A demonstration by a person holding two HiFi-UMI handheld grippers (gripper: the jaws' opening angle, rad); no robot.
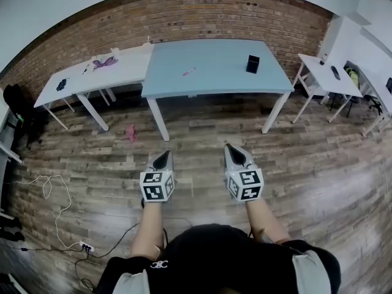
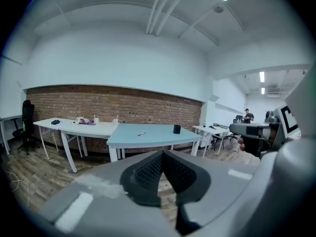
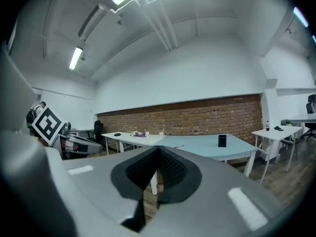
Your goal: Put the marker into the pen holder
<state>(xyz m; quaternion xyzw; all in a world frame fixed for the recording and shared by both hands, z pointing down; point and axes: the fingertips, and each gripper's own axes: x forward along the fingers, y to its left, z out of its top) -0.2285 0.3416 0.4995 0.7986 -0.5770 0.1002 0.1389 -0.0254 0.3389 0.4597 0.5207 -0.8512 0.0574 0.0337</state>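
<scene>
A pink marker (image 1: pixel 188 71) lies on the light blue table (image 1: pixel 214 78), well ahead of me. The black pen holder (image 1: pixel 253 64) stands upright near that table's right end. Both grippers hang over the wooden floor, far short of the table. My left gripper (image 1: pixel 162 160) is shut with nothing in it, and my right gripper (image 1: pixel 235 155) is shut and empty too. In the left gripper view the marker (image 2: pixel 141 134) and the pen holder (image 2: pixel 177 129) show small on the blue table. The right gripper view also shows the pen holder (image 3: pixel 222 140) and the marker (image 3: pixel 177 146).
A white table (image 1: pixel 92 75) with purple clutter adjoins the blue one on the left. More white desks (image 1: pixel 327 72) stand at the right. A pink object (image 1: pixel 131 133) lies on the floor by the table legs. White cables (image 1: pixel 58 201) run along the floor at left. A brick wall backs the tables.
</scene>
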